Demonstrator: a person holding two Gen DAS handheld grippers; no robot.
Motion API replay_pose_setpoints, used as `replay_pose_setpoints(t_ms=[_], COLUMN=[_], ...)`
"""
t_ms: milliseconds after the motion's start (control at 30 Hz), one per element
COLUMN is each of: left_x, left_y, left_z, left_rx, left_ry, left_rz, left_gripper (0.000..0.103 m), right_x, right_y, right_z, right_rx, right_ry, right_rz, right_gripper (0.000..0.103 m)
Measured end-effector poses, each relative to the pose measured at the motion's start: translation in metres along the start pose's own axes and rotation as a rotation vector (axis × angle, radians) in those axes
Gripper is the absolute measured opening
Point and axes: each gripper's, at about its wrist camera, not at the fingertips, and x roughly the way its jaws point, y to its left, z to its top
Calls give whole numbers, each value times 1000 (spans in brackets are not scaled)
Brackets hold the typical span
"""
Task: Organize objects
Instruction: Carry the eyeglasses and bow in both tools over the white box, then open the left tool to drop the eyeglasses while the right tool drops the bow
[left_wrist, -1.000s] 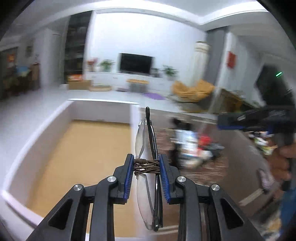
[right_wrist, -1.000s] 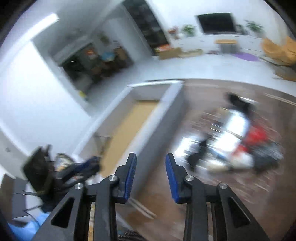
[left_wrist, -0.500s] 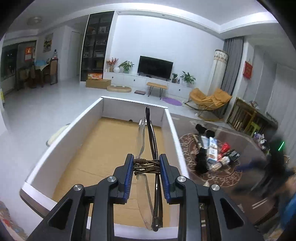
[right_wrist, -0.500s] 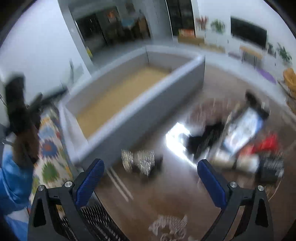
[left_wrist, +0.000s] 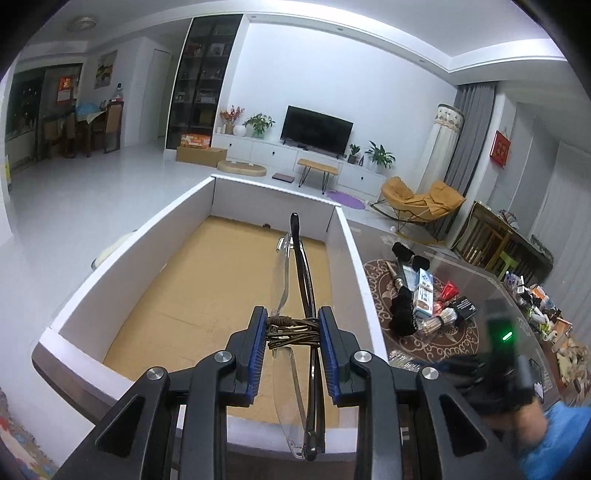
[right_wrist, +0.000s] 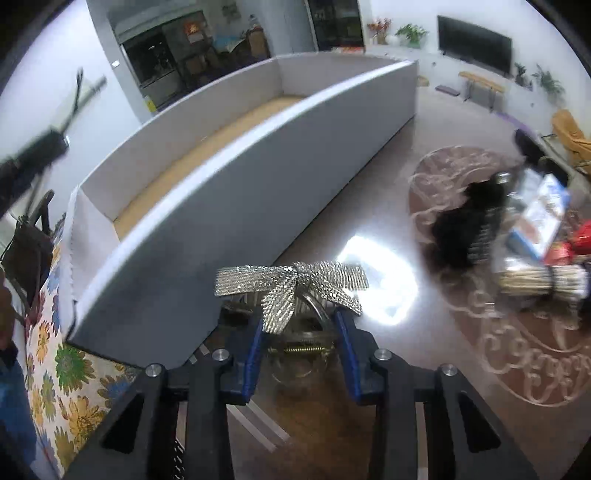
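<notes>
My left gripper is shut on folded rimless glasses with a brown cord wound around them. It holds them above the tan floor of a long white box. My right gripper is low over the brown tabletop, just beside the box's outer wall. Its jaws are closing, and a silver sequin bow hair clip sits between the blue pads, which press on the clip's gold metal base. The bow itself sticks out past the fingertips.
A round patterned mat to the right carries a pile: a black fuzzy item, a blue-white carton, a bundle of sticks, a red packet. A floral cloth lies at the box's near end. A living room lies beyond.
The right gripper dropped toward the table, opened wide, then closed around the silver bow clip. The left gripper carried the glasses leftward over the box and has since held steady.
</notes>
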Motion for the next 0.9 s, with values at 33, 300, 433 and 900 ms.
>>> replay_pose_setpoints(t_ms=[33, 300, 433, 900], left_x=[2, 8, 13, 80], left_y=[0, 1, 6, 41], left_z=[-1, 3, 15, 8], left_rx=[-1, 8, 37, -35], left_ry=[4, 15, 25, 285], left_rz=[-1, -8, 28, 223], left_gripper=[28, 28, 28, 85], right_x=[-6, -72, -92, -38], right_y=[-3, 22, 64, 117], right_z=[2, 28, 72, 106], right_rx=[6, 13, -21, -37], right_ry=[-7, -133, -203, -140], right_rz=[3, 58, 138, 59], right_gripper=[36, 36, 36, 97])
